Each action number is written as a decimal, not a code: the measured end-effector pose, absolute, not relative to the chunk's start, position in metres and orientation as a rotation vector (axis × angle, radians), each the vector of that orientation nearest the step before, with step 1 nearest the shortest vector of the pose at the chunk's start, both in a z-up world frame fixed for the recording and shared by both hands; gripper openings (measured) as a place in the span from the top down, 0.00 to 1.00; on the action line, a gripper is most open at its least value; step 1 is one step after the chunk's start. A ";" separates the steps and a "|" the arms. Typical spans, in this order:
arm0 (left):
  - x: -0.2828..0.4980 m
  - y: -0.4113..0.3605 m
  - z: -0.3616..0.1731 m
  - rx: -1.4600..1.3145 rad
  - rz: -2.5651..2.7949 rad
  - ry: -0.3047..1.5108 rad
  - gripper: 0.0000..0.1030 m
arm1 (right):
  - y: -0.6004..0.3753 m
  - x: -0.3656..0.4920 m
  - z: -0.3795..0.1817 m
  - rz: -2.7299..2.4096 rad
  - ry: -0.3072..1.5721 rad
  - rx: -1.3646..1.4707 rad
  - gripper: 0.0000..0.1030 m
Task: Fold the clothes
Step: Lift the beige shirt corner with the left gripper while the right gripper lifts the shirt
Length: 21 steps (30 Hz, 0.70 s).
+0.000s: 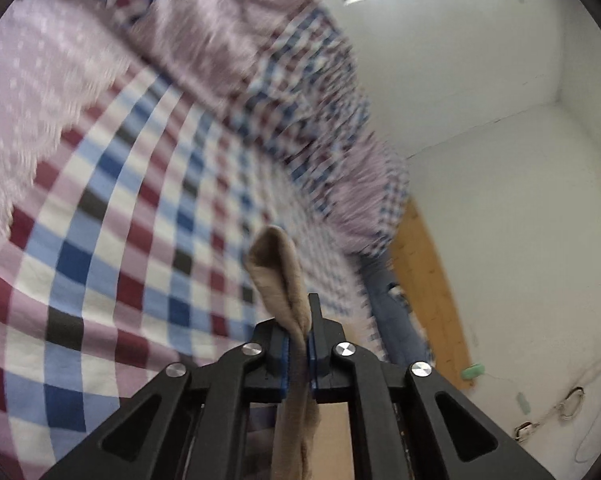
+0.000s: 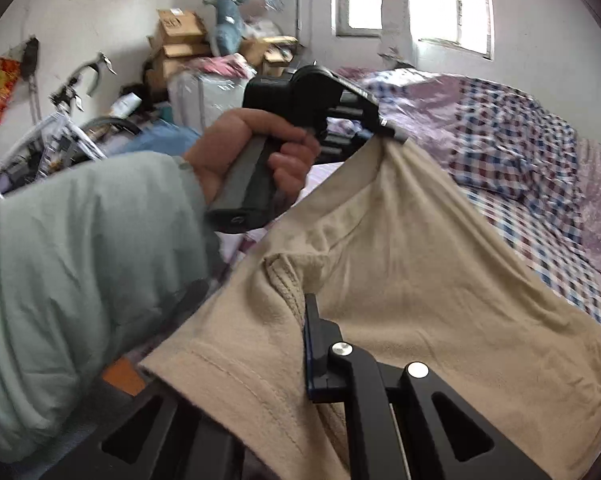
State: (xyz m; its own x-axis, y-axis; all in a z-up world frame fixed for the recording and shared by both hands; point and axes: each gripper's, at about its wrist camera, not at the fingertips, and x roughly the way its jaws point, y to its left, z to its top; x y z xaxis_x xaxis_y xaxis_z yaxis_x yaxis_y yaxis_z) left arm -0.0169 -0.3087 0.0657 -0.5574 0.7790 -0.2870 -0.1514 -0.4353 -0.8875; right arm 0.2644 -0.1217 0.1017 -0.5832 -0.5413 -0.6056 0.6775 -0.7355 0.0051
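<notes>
While the bed (image 1: 100, 248) lies below, we pinch the beige shirt (image 2: 420, 260) with both grippers. Left gripper (image 1: 298, 344) fingers clamped on a bunched edge. Right gripper (image 2: 300, 344) fingers clamped near the collar.

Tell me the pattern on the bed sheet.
The bed sheet is checked in blue, dark red, pink and white; clearest in the left wrist view.

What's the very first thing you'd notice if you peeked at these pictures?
A big beige cotton T-shirt fills the middle of the right wrist view, stretched in the air between two black tongs. The left tongs pinch its upper corner and the right tongs pinch near its collar. Behind it lies a bed with a red, blue and white checked bedsheet.
</notes>
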 end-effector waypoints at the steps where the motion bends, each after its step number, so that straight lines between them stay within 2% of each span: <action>1: -0.012 -0.316 0.073 -0.913 2.027 -1.178 0.96 | -0.125 0.269 0.107 -2.280 0.279 0.755 0.97; 7: 0.010 -0.347 0.098 -0.748 2.002 -1.224 0.96 | -0.141 0.275 0.114 -2.256 0.240 0.733 0.97; 16: -0.004 -0.351 0.049 -0.970 2.058 -1.248 0.96 | -0.122 0.269 0.106 -2.297 0.211 0.763 0.97; 21: 0.001 -0.345 0.062 -0.939 2.046 -1.229 0.96 | -0.103 0.272 0.108 -2.330 0.229 0.731 0.97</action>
State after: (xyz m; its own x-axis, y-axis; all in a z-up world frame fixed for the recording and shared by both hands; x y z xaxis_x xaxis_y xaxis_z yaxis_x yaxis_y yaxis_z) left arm 0.0012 -0.3452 0.0623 -0.5923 0.7572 -0.2753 -0.1124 -0.4160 -0.9024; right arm 0.2721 -0.1033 0.1079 -0.6148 -0.5542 -0.5612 0.6530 -0.7567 0.0319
